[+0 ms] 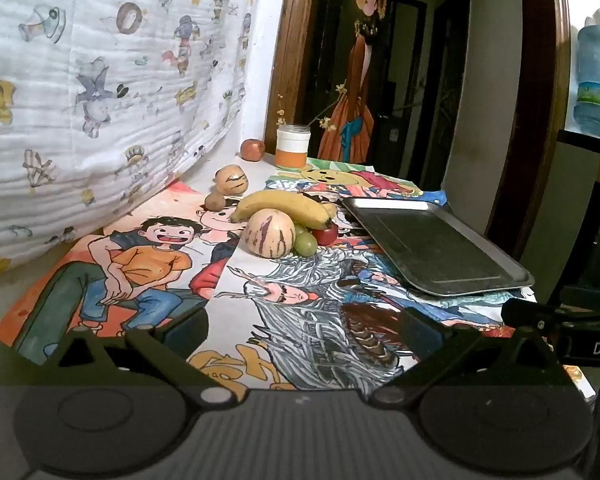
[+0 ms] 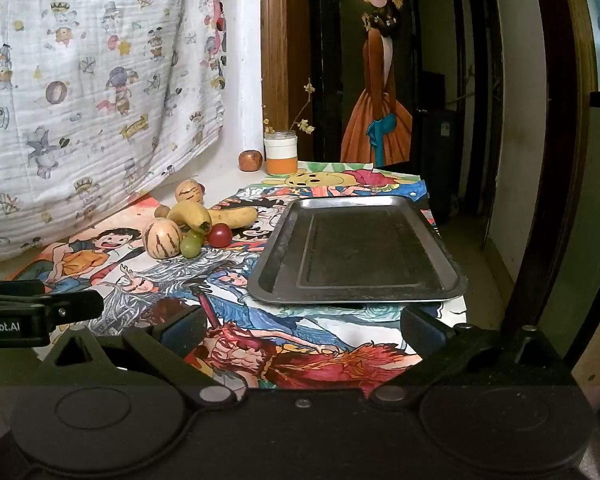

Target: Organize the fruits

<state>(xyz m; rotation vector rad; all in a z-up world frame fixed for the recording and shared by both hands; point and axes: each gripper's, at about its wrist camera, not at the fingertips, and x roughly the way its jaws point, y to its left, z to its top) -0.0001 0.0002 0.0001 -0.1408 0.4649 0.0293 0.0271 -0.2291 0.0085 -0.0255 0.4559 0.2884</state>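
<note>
- Home, prob. a lived-in room w/ a kid around.
- Cartoon-print quilted blanket (image 1: 100, 80) hangs along the bench's left edge.
- Bench covered w/ hand-coloured cartoon drawings (image 2: 228, 296).
- Far edge: brown wooden door frame (image 2: 284, 60), doorway to a dark hallway beyond.
- Painted girl in an orange dress (image 2: 380, 112) on the dark door panel.
- Orange-and-white jar (image 1: 293, 147) w/ dried flower sprigs at the far edge.
- Loose fruit pile (image 1: 280, 220) & a metal baking tray (image 2: 356, 252) on the bench.
- Big water-cooler bottle (image 1: 598, 84) off to the right.
</note>
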